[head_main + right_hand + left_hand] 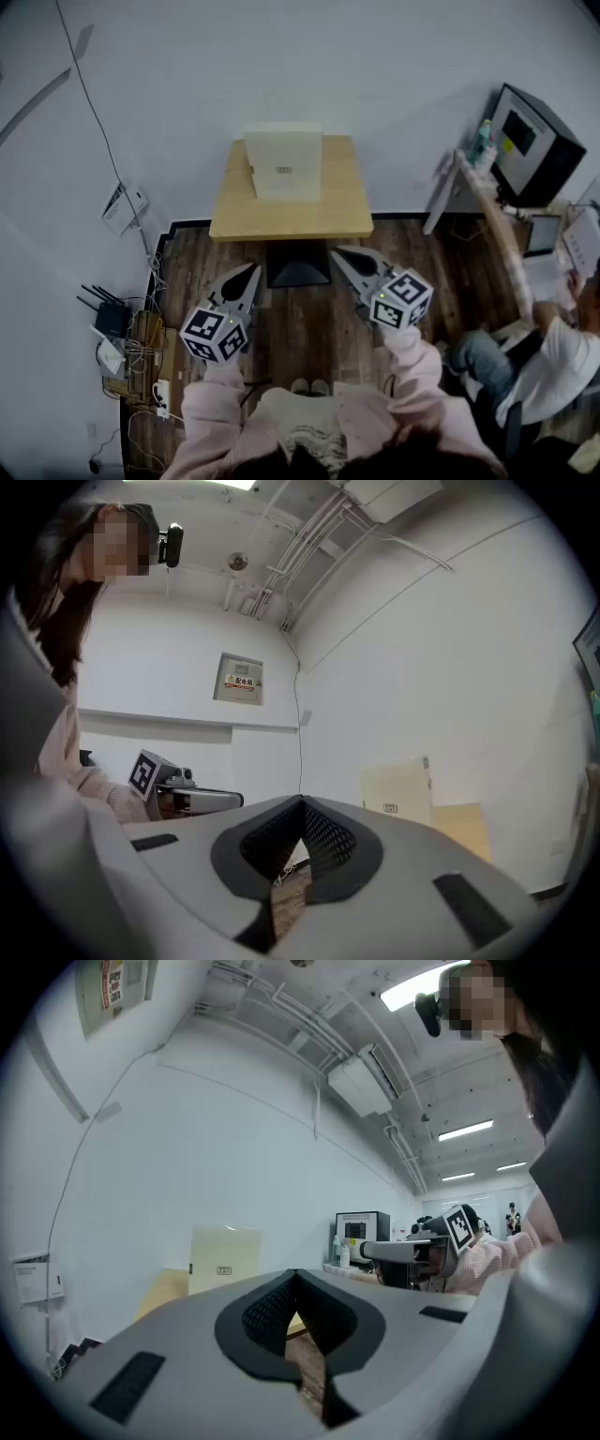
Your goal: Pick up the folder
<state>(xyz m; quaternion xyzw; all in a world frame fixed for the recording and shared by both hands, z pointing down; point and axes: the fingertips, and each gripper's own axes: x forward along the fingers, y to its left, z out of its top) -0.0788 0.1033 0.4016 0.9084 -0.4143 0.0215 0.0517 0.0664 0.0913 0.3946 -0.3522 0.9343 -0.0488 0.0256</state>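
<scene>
The light wooden desk [281, 217], a smooth rectangle with rounded corners, stands against the white wall. The folder [284, 161], flat, pale cream and nearly square with a small label, stands upright at the desk's back edge, its broad face toward the person. The left tongs [251, 272] and right tongs [337, 253] are both closed on nothing, level, well short of the desk's front edge.

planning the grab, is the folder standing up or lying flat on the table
Upright: the folder stands on edge at the far side of the wooden table, its broad face vertical.
</scene>
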